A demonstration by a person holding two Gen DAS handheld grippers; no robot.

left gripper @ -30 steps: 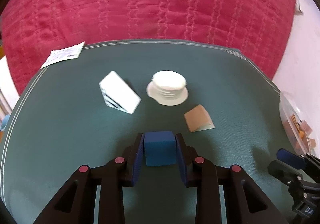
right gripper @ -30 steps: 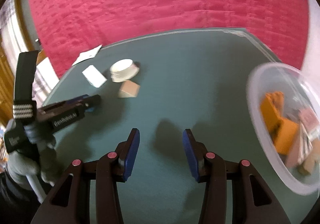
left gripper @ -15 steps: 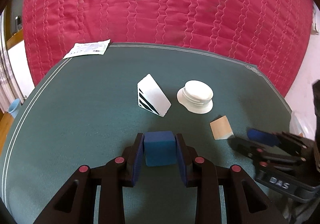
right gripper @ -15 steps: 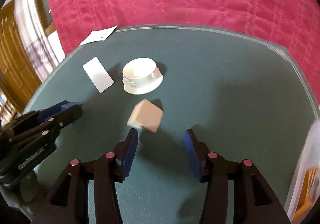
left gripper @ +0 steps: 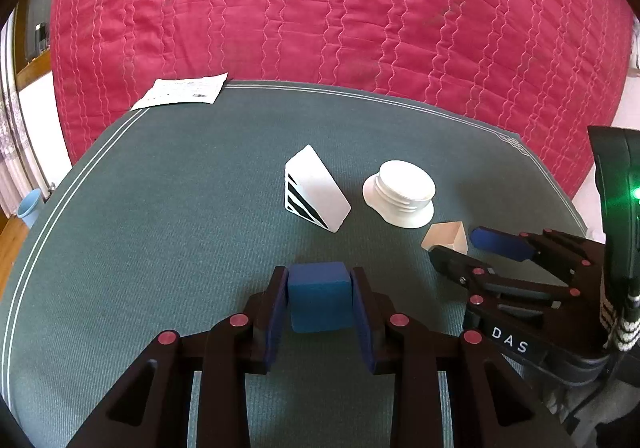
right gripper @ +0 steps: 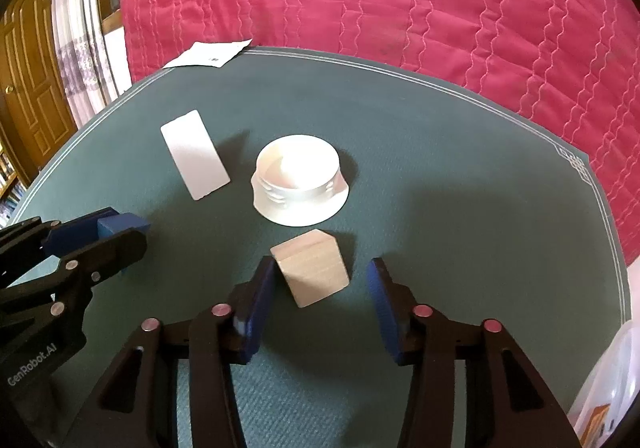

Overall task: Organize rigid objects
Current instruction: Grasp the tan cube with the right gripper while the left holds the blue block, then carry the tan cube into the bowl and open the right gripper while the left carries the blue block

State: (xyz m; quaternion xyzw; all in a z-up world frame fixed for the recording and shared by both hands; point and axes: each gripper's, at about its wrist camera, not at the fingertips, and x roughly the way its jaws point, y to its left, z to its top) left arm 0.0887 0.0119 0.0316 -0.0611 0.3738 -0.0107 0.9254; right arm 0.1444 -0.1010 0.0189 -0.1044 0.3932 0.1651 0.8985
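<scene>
- Right wrist view shows the right gripper (right gripper: pixel 322 288) straddling the wooden cube (right gripper: pixel 310 272) on the green mat (right gripper: pixel 440 176); its jaws have just been closing, the left pad is at the cube's corner and the right pad stands clear, so nothing is gripped yet.
- The cube sits turned, one corner towards the camera. To my eye the wrist should roll until the pads face two flat sides, or the block may twist out as they meet it.
- Left gripper (left gripper: pixel 320 298) is clenched on the blue cube (left gripper: pixel 319 294), low over the mat, just beside the right one; holding it quiet leaves room for the pick.
- White lid (right gripper: pixel 298 182) lies just beyond the wooden cube, and the white wedge (left gripper: pixel 314 190) further left; approach should stay short of the lid.
- A clear plastic tub (right gripper: pixel 608 388) at the right edge is likely where the cube goes.
</scene>
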